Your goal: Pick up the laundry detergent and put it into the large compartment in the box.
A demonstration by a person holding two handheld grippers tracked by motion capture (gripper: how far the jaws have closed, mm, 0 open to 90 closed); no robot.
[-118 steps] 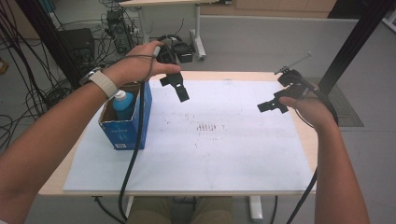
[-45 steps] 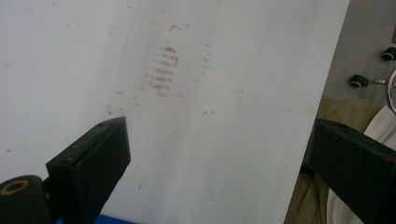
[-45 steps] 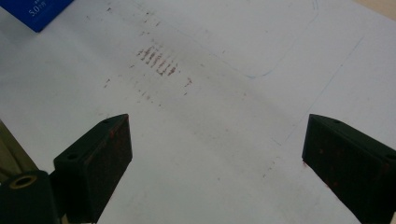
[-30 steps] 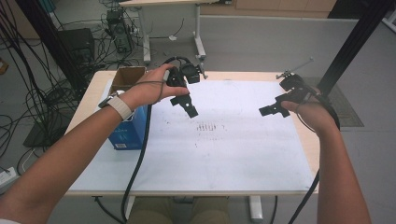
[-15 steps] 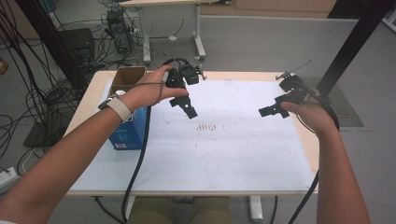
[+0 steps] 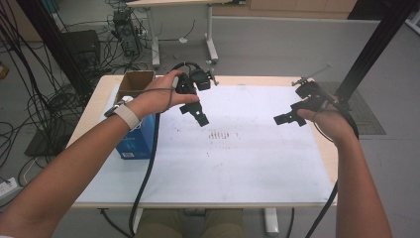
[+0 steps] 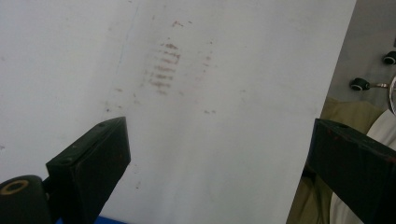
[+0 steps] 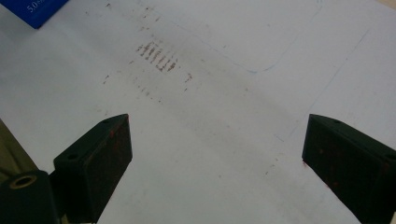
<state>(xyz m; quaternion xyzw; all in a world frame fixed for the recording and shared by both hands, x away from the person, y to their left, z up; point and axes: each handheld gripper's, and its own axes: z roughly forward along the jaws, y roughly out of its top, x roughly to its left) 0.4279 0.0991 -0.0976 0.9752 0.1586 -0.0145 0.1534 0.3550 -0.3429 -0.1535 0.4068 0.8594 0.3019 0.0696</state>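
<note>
Hovering both grippers with nothing held: your left gripper and right gripper are spread wide over the white sheet. Nearest thing's the blue box, near-left by your forearm. Probably light cardboard that dents, so grab its top rim gently.

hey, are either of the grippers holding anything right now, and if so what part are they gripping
Nothing is held. The left gripper and the right gripper both hover over the white sheet, jaws spread wide with only bare paper between them.
</note>
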